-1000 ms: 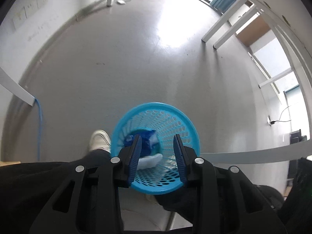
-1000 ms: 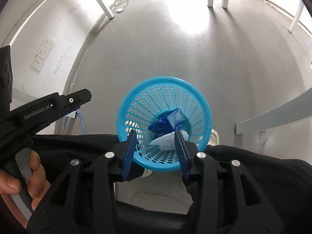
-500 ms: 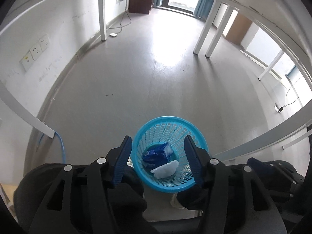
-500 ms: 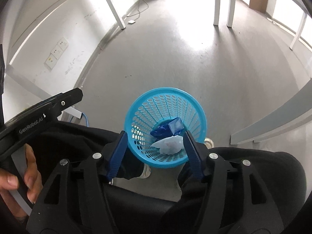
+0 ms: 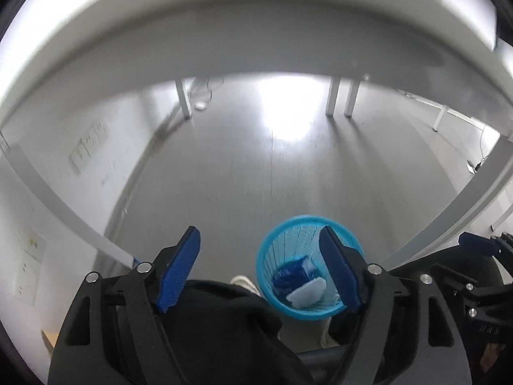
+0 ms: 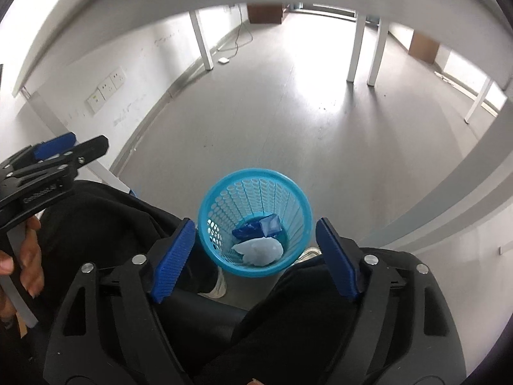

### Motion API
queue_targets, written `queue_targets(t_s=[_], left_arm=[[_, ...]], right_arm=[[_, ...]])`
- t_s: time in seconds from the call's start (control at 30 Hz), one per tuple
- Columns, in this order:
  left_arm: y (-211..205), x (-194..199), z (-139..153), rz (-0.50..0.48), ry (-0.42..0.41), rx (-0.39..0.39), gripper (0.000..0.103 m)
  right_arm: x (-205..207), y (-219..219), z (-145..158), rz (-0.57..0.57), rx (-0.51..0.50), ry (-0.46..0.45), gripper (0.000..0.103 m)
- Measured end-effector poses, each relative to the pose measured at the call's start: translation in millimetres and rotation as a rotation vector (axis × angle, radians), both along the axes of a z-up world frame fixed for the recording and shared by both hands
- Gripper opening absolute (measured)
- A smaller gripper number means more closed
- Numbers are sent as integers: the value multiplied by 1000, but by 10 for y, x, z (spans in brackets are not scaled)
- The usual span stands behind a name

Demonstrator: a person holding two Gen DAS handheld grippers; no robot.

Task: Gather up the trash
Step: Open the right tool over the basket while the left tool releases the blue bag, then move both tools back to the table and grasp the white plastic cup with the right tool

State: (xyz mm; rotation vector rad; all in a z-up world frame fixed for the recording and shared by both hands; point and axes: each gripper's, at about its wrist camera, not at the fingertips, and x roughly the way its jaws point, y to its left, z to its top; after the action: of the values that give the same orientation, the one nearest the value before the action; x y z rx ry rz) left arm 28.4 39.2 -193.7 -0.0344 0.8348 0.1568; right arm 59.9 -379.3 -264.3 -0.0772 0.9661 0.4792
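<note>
Blue mesh basket (image 6: 255, 221) on the grey floor (image 6: 304, 122), between the person's feet, under the white table (image 6: 134, 9). Inside it: a dark blue wrapper (image 6: 258, 227) and a white crumpled tissue (image 6: 259, 250), lying touching at the bottom. Left gripper (image 5: 261, 274) spread wide, nothing between the blue pads (image 5: 179, 272), jaws just having been opening. Right gripper (image 6: 255, 258) likewise wide and empty, jaws also just having been opening, basket seen far below through the gap (not gripped). Left gripper (image 6: 48, 163) also visible at the edge of the right wrist view, held in a hand (image 6: 29, 256).

Step in hand, by judgement: drop finished, both pieces binned, both tools free. No other trash in either view (tabletop hidden from both cameras). Next move probably a return to the table to look for more litter: calls for raising over the table edge, keeping the jaws apart, then closing on a light, crushable item with a gentle squeeze.
</note>
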Motion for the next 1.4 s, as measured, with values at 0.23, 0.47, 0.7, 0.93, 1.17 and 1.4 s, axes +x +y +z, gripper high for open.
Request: queue_targets(t_s=[0.23, 0.47, 0.7, 0.93, 1.17, 1.4], left_arm=[[-47, -260, 362, -37, -109, 54, 85], [-41, -351, 753, -27, -171, 43, 86], [-63, -389, 1184, -37, -290, 60, 92], [-27, -156, 1573, -65, -409, 29, 92], [-179, 240, 1746, -127, -403, 19, 92], [-198, 456, 1688, -173, -360, 6, 92]], right_arm=[[-165, -226, 357, -7, 51, -55, 79], [-288, -285, 1027, 3, 87, -196, 88], [-226, -323, 1604, -17, 123, -316, 89], [54, -384, 2073, -64, 150, -383, 95], [448, -353, 2332, -104, 161, -381, 95], [915, -88, 2445, -133, 140, -337, 95]])
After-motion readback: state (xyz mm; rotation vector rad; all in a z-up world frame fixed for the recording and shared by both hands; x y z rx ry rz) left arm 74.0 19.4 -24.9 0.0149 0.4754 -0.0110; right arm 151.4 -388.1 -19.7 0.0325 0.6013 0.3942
